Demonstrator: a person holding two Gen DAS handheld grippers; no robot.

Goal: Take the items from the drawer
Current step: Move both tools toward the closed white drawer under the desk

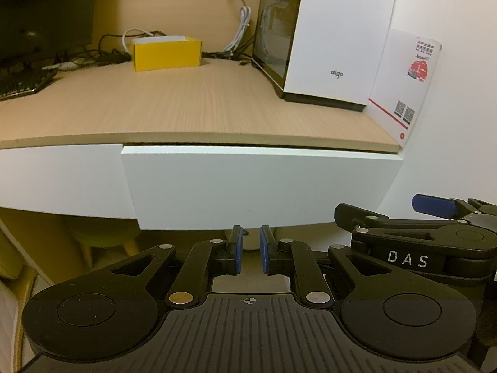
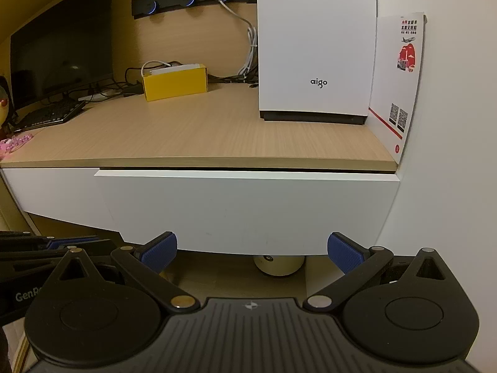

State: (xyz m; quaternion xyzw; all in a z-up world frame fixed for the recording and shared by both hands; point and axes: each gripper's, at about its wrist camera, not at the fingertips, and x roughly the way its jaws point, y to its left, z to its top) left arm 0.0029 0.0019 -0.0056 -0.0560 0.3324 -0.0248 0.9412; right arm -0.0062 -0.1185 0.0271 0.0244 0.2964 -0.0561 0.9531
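The white drawer front (image 1: pixel 257 186) under the wooden desktop stands slightly proud of the panel to its left; its inside is hidden. My left gripper (image 1: pixel 251 248) sits just below the drawer's lower edge, its blue pads nearly together with only a narrow gap and nothing between them. My right gripper (image 2: pixel 252 251) is wide open below the same drawer front (image 2: pixel 248 211), holding nothing. The right gripper's body (image 1: pixel 435 236) shows at the right in the left wrist view. Part of the left gripper (image 2: pixel 62 245) shows at the left in the right wrist view.
On the desktop (image 2: pixel 186 130) stand a white computer case (image 2: pixel 316 46), a yellow box (image 2: pixel 175 82), a monitor (image 2: pixel 62 37), a keyboard (image 2: pixel 49 113) and cables. A white leaflet (image 2: pixel 397 77) leans on the right wall. A round cream object (image 2: pixel 279 265) sits on the floor below.
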